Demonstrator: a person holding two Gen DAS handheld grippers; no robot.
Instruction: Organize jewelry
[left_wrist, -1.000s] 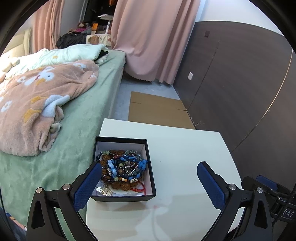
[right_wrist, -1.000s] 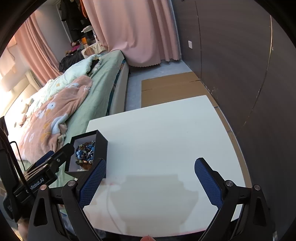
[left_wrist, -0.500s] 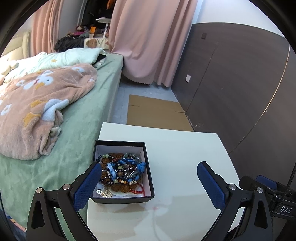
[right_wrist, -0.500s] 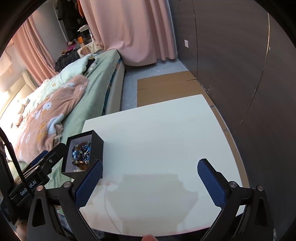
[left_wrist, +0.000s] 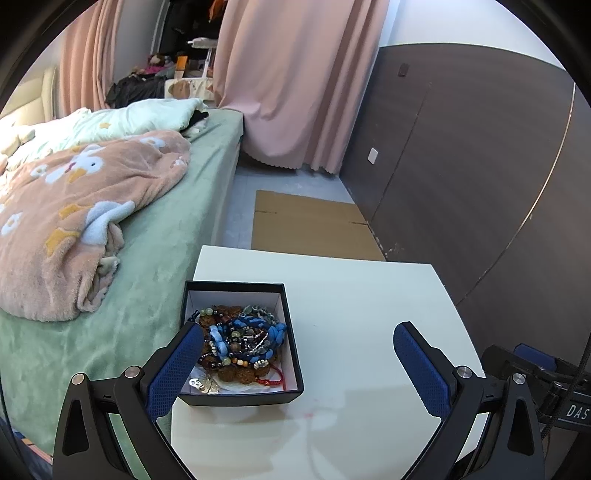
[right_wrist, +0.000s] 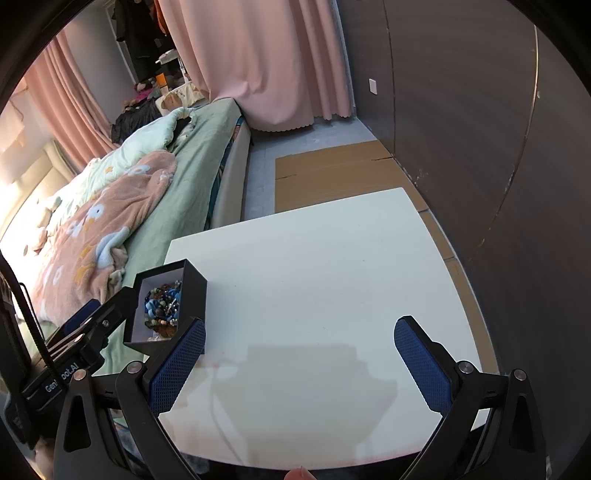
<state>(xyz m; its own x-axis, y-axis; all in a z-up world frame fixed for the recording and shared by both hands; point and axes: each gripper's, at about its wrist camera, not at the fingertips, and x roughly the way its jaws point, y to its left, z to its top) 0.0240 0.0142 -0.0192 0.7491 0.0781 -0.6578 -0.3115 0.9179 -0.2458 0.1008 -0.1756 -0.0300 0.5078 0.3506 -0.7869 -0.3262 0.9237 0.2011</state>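
Hovering over the white table (left_wrist: 369, 295), left gripper (left_wrist: 295, 354) has its blue-padded fingers (left_wrist: 173, 373) spread wide, nothing between them. Its left finger overlaps the near-left corner of the black jewelry box (left_wrist: 291, 339) in the left wrist view; contact there can't be judged. Right finger is over bare tabletop, well apart from the box.

Right gripper (right_wrist: 299, 354) also spread wide, empty, over the near part of the table (right_wrist: 332, 258). Its left finger sits just in front of the box (right_wrist: 194, 295) in the right wrist view; touching or not, can't tell. The left gripper's body (right_wrist: 85, 332) shows at the far left of that view, beside the box.

Box is open, white-lined, on the table's left side near the edge by the bed. Inside, a tangled pile of jewelry (left_wrist: 240, 339): blue braided bracelets, brown bead strands, mixed small beads, a red cord at the near-right, silver charms at the near-left. All of it is in the box.

Faint pinkish mark on the tabletop (left_wrist: 308, 415) in front of the box.

Left of the table: bed with green sheet (left_wrist: 155, 258), peach duck-print blanket (left_wrist: 74, 206), pale quilt further back. Flat cardboard (left_wrist: 310, 225) on the floor beyond the table, pink curtain (left_wrist: 295, 81) behind, dark wood wall panel (left_wrist: 461, 166) on the right.
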